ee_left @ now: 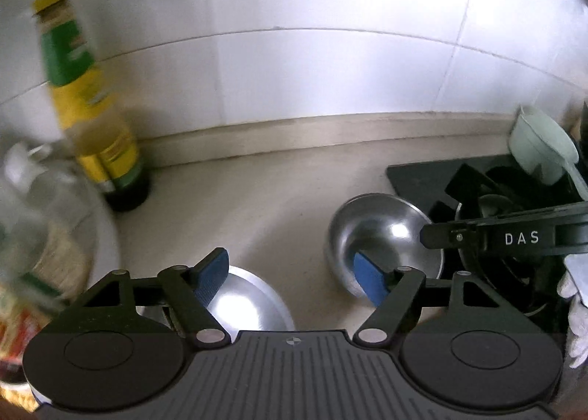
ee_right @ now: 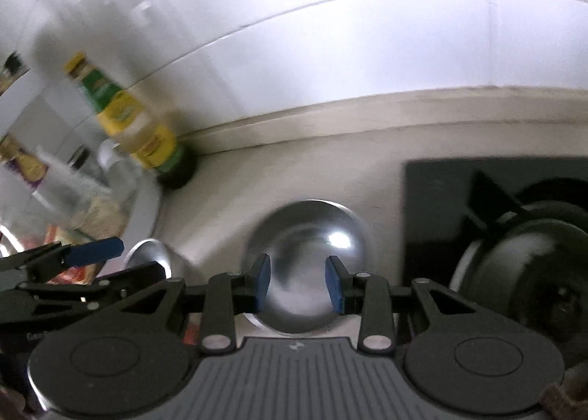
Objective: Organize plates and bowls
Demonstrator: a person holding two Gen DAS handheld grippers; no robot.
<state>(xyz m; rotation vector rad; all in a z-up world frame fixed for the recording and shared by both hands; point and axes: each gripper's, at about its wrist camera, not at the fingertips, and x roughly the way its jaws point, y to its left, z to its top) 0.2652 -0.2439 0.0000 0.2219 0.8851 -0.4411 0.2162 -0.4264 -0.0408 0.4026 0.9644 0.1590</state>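
A steel bowl (ee_left: 382, 232) stands on the beige counter beside the stove; it also shows in the right wrist view (ee_right: 305, 236). A second steel dish (ee_left: 250, 302) lies lower left of it, partly hidden by my left gripper; it also shows in the right wrist view (ee_right: 147, 251). My left gripper (ee_left: 294, 278) is open wide and empty above the counter between the two, its right fingertip (ee_left: 369, 282) over the bowl's rim. My right gripper (ee_right: 298, 284) is open and empty just above the bowl. My left gripper's finger (ee_right: 95, 251) shows at the left of the right wrist view.
A green-and-yellow bottle (ee_left: 92, 107) stands by the tiled wall. A white tub (ee_left: 66, 236) with jars and packets sits at the left. A black gas stove (ee_left: 496, 195) with a dark pot (ee_right: 525, 265) is at the right, a pale green ladle (ee_left: 544, 148) over it.
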